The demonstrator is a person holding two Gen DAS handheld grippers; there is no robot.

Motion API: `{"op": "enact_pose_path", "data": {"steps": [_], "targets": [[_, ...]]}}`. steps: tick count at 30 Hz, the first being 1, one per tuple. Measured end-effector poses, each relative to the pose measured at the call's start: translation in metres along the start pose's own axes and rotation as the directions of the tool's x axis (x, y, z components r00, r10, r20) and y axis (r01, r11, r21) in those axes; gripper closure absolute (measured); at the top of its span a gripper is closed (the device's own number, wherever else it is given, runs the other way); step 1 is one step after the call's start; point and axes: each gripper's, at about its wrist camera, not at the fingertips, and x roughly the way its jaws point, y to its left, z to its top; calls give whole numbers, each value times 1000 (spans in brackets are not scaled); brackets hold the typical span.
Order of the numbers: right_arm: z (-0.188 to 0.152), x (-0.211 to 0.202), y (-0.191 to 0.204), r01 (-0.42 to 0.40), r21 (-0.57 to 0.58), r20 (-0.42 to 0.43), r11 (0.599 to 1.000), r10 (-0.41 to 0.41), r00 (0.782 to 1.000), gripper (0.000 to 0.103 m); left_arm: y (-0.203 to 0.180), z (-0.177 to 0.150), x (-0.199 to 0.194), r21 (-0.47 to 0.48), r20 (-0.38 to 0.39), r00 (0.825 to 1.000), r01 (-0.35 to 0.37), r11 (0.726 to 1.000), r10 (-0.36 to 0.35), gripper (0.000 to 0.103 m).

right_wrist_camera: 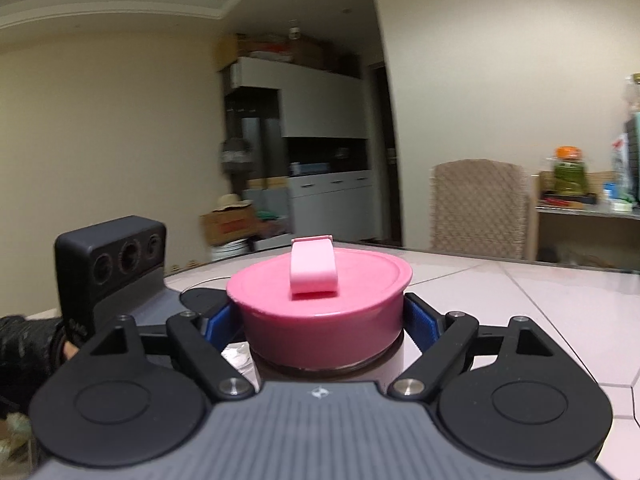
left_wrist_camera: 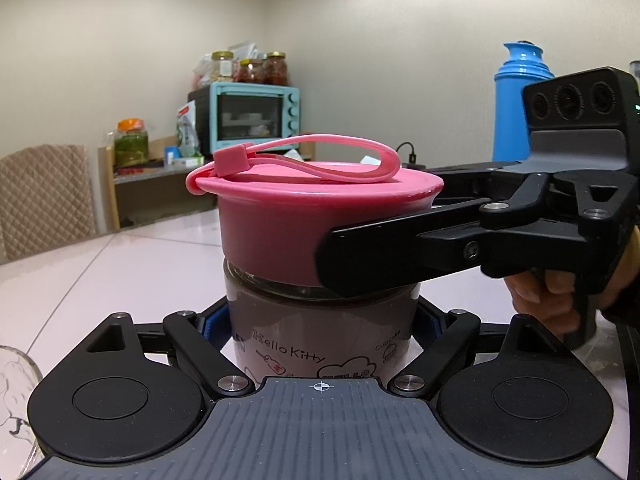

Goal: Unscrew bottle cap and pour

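Observation:
A glass Hello Kitty jar (left_wrist_camera: 304,336) with dark contents stands on the white tiled table (left_wrist_camera: 120,272). My left gripper (left_wrist_camera: 322,324) is shut on its body, blue pads (left_wrist_camera: 214,328) pressing both sides. A wide pink cap (left_wrist_camera: 276,216) with a pink strap loop (left_wrist_camera: 320,152) tops the jar. My right gripper (left_wrist_camera: 380,220) comes in from the right, level with the cap. In the right wrist view, the right gripper (right_wrist_camera: 320,320) has its blue pads (right_wrist_camera: 420,316) tight against the cap (right_wrist_camera: 360,280). The far finger is hidden behind the cap in the left wrist view.
A clear glass (left_wrist_camera: 16,384) stands at the lower left by my left gripper. A blue thermos (left_wrist_camera: 520,104) is behind the right gripper, held by a hand (left_wrist_camera: 552,300). A teal toaster oven (left_wrist_camera: 252,116), jars and a woven chair (left_wrist_camera: 44,196) lie beyond the table.

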Motion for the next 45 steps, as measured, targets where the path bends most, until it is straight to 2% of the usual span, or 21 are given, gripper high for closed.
{"op": "enact_pose_path", "data": {"steps": [3, 4, 8, 10, 14, 16, 18, 19, 28, 33, 39, 40, 45], "targets": [[4, -1, 4, 24, 9, -13, 1000, -23, 1000, 15, 0, 0, 0, 0, 0, 1000, 0, 1000, 0, 13], [5, -2, 8, 52, 10, -13, 999, -51, 999, 9, 1, 0, 0, -5, -1, 1000, 1, 1000, -1, 13], [5, -9, 26, 167, 28, -1, 986, -167, 986, 7, 1, 0, 0, -3, 0, 1000, 0, 1000, 0, 13], [5, -11, 39, 251, 43, 0, 967, -252, 968, 7, 1, 0, 0, -2, 0, 1000, -1, 1000, 1, 13], [2, -9, 60, 350, 45, 5, 936, -350, 937, 7, 6, 1, 0, -5, -1, 1000, 0, 1000, 0, 13], [2, -5, 66, 387, 66, 4, 920, -388, 922, 7, 6, 0, 0, -5, -1, 1000, 0, 1000, 0, 13], [1, -3, 67, 396, 78, 11, 915, -398, 917, 7, 6, 0, 0, -4, -1, 1000, 0, 1000, 0, 13], [0, 1, 71, 433, 74, 9, 898, -435, 901, 7, 6, 0, 0, -4, -1, 1000, 0, 1000, 0, 13], [-4, 13, 76, 476, 97, 10, 874, -479, 878, 0, 4, 0, 1, -5, -1, 1000, 0, 1000, 0, 13], [-4, 16, 79, 511, 89, 18, 855, -514, 857, 0, 4, 0, 0, -6, -1, 1000, 0, 1000, 0, 13], [-1, 19, 80, 529, 101, 21, 842, -534, 845, 0, 4, 0, 1, -5, -1, 1000, 0, 1000, 0, 13], [-1, 22, 81, 546, 86, 19, 833, -549, 835, 0, 4, 0, 1, -5, -1, 1000, 0, 1000, 0, 13], [0, 28, 85, 552, 71, 5, 831, -554, 832, 0, 4, 0, 1, -6, -1, 1000, 0, 1000, 0, 13]]}}
